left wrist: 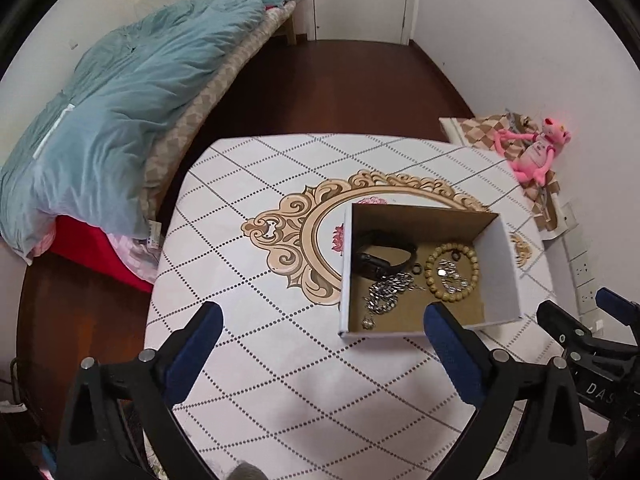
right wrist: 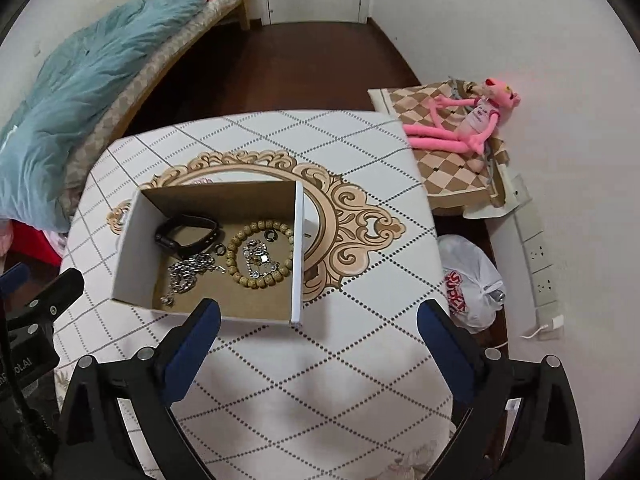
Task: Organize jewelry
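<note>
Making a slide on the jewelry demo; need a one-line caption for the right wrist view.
Open right claw above table, facing cardboard box of jewelry.

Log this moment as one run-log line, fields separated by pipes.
left gripper open, empty | right gripper open, empty | box on table | inside: black band, bead bracelet, silver chain

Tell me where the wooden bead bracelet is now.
The round tan wooden bead bracelet lies inside the open cardboard box on the table, toward the box's right side in both views, right of the silver chain and black wristband.
</note>
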The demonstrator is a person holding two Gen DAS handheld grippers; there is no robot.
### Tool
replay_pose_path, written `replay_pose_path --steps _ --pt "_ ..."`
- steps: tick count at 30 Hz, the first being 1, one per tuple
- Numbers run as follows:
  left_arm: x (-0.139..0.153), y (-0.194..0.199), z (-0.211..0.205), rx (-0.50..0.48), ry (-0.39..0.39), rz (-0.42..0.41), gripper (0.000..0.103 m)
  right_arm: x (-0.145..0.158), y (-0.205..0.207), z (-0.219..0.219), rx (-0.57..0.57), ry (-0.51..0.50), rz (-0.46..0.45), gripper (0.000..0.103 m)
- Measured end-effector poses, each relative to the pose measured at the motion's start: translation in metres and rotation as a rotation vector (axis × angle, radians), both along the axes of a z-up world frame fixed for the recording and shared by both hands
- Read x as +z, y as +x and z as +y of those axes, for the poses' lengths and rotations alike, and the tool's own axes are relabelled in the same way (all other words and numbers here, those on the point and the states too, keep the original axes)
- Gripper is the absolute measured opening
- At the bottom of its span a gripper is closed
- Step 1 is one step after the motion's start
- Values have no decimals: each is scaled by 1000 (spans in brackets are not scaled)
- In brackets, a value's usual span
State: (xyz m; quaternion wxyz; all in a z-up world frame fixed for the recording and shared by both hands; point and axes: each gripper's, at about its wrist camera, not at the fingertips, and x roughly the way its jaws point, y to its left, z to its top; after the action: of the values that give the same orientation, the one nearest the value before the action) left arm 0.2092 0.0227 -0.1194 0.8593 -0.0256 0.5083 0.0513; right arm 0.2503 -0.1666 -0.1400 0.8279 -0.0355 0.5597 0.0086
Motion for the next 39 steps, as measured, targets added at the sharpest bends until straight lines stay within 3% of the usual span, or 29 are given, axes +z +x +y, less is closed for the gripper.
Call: replay_pose_path --steps 14,21,31,39 --pt "107 -92 -9 -10 -11 -207 103 121 -90 -1 2 17 -224 100" --pt "146 -130 -13 -12 5 -289 103 177 -137 -4 -2 1 -337 103" --pt "170 -154 -14 -14 2 -306 103 220 -178 -3 8 9 -397 103" --pt "173 -148 -16 -11 5 -282 103 229 -165 -5 5 11 -384 103"
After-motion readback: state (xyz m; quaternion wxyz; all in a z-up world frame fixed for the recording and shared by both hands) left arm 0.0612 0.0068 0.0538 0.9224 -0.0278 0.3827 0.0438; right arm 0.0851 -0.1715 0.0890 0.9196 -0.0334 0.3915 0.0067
